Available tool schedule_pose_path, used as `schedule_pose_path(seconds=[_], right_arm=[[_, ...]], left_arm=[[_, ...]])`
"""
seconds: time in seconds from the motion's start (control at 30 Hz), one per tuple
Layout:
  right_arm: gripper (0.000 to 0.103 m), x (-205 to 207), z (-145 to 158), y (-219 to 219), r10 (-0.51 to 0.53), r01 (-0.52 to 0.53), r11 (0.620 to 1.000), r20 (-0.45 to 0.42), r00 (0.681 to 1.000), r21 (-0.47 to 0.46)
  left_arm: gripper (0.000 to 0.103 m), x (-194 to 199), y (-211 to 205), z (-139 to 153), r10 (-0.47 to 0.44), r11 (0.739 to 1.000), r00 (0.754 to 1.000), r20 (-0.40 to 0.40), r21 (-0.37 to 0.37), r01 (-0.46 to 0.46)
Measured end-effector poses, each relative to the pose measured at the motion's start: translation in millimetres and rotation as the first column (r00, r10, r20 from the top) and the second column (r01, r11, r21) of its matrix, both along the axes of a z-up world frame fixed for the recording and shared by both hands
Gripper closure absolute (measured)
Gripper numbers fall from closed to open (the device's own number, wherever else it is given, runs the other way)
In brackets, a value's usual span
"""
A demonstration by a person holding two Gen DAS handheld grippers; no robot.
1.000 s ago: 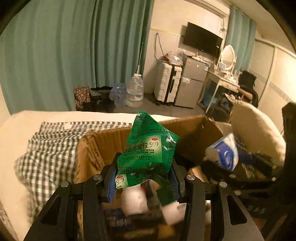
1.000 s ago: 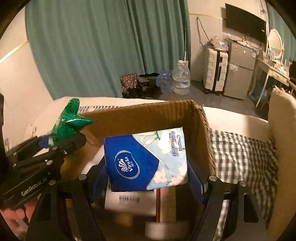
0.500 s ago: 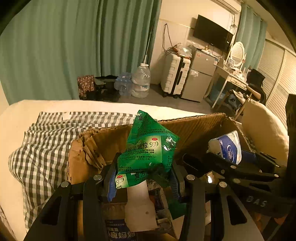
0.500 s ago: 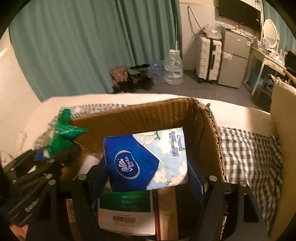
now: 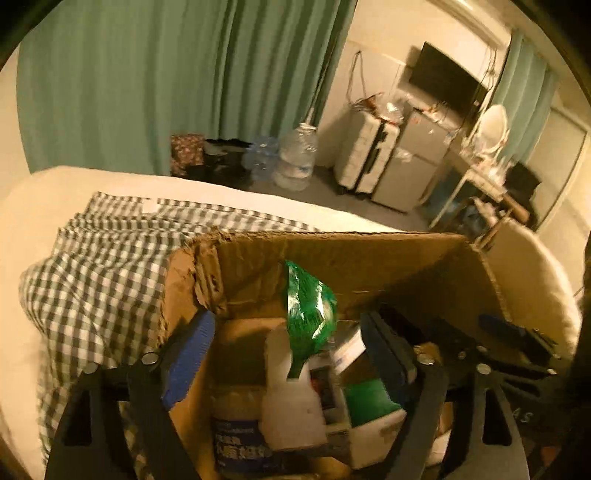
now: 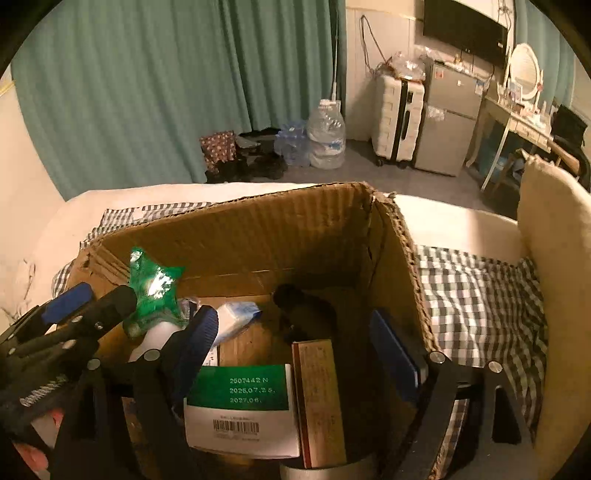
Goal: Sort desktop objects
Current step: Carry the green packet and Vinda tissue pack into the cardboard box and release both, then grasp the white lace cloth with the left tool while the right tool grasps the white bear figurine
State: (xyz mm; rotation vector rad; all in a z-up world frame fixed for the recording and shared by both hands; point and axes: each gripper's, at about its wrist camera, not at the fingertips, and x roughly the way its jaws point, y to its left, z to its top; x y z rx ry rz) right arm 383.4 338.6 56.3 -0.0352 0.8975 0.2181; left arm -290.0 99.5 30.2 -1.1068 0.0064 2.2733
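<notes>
Right wrist: both grippers (image 6: 295,332) spread; white-green box (image 6: 242,406) reads "2507442N, 2025.07.25".

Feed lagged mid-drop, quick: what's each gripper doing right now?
Left gripper: open, holding nothing; crinkled green foil packet sits in the brown cardboard box.
Right gripper: open, holding nothing, over the same box.

A lived-in bedroom: teal curtains (image 6: 177,85), wall-mounted TV (image 6: 463,26), white suitcase (image 6: 396,122) beside a mini fridge (image 6: 448,118), vanity mirror (image 6: 522,72), and gingham bedding (image 5: 110,258) under the cardboard box (image 6: 258,236).
</notes>
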Motion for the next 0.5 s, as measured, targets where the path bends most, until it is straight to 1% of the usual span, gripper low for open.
schedule_pose_path(seconds=[0.03,0.07,0.1,0.13,0.2,0.3,0.37,0.43,0.5], right_arm=[[0.018,-4.7,1.3,-2.0,0.001,-0.001,1.000,0.002,1.000,0.013],[0.018,-10.1,3.7,-5.7,-0.006,0.006,1.000,0.004,1.000,0.029],[0.015,-14.5,6.0,-9.0,-0.010,0.010,0.999,0.008,1.000,0.038],[0.012,-21.8,10.4,-13.1,-0.018,0.017,0.999,0.017,1.000,0.043],[0.011,-36.3,20.9,-21.0,-0.017,0.015,0.999,0.040,0.999,0.049],[0.011,-60.1,40.4,-34.8,-0.007,0.004,0.999,0.070,0.998,0.045],[0.011,-81.6,54.9,-47.6,-0.002,-0.002,0.999,0.090,0.996,0.048],[0.009,-103.2,64.9,-59.3,0.000,-0.006,0.999,0.111,0.994,0.049],[0.009,-121.0,71.3,-68.6,0.003,-0.008,0.999,0.124,0.992,0.040]], left_arm=[[0.012,4.2,-3.5,2.1,-0.016,1.000,1.000,-0.003,0.021,0.016],[0.007,8.1,-6.9,4.5,-0.022,0.999,1.000,-0.011,0.029,0.022],[0.001,15.2,-9.2,10.6,-0.010,1.000,0.999,-0.035,0.021,0.011],[0.000,22.6,-13.1,15.7,0.003,1.000,0.998,-0.062,0.020,-0.002],[0.000,38.3,-18.5,26.2,-0.003,0.999,0.994,-0.105,0.034,0.007],[0.000,65.8,-26.7,42.1,-0.043,0.999,0.988,-0.147,-0.007,0.042],[0.000,80.1,-37.1,50.0,-0.041,0.999,0.984,-0.173,-0.020,0.038],[0.000,97.4,-53.2,58.2,-0.021,1.000,0.980,-0.199,-0.012,0.019],[0.000,111.2,-70.9,61.7,-0.001,1.000,0.979,-0.205,0.023,0.006]])
